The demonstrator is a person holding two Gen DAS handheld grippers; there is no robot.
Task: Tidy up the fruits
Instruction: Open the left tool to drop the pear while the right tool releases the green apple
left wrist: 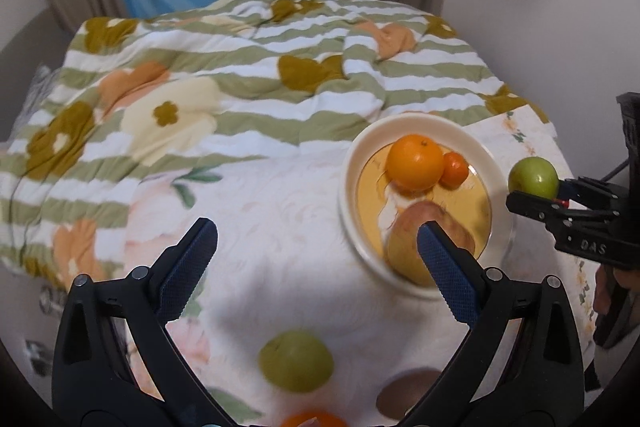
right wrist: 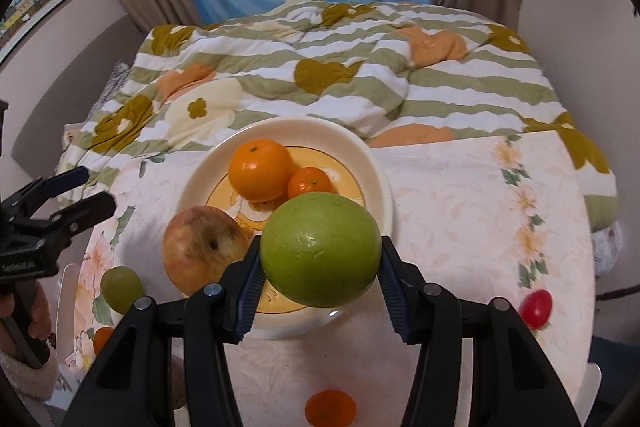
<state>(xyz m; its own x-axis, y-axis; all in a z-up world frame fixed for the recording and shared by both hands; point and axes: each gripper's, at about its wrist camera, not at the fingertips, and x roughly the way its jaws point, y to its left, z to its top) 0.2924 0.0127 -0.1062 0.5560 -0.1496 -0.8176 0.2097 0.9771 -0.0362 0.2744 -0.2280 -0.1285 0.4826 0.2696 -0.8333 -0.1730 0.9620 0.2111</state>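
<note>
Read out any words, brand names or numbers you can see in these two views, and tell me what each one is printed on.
"DAS": raised letters on the black body of the right gripper, seen from the left wrist view.
Raised lettering on the body of the left gripper, in the right wrist view: too blurred to read.
Brown marking on the plate floor under the green apple: not legible.

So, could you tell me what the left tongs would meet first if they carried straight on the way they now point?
Probably the pale floral tablecloth: the open left tongs aim at bare cloth just left of the cream bowl. The striped quilt lies beyond, though depth is hard to judge.
</note>
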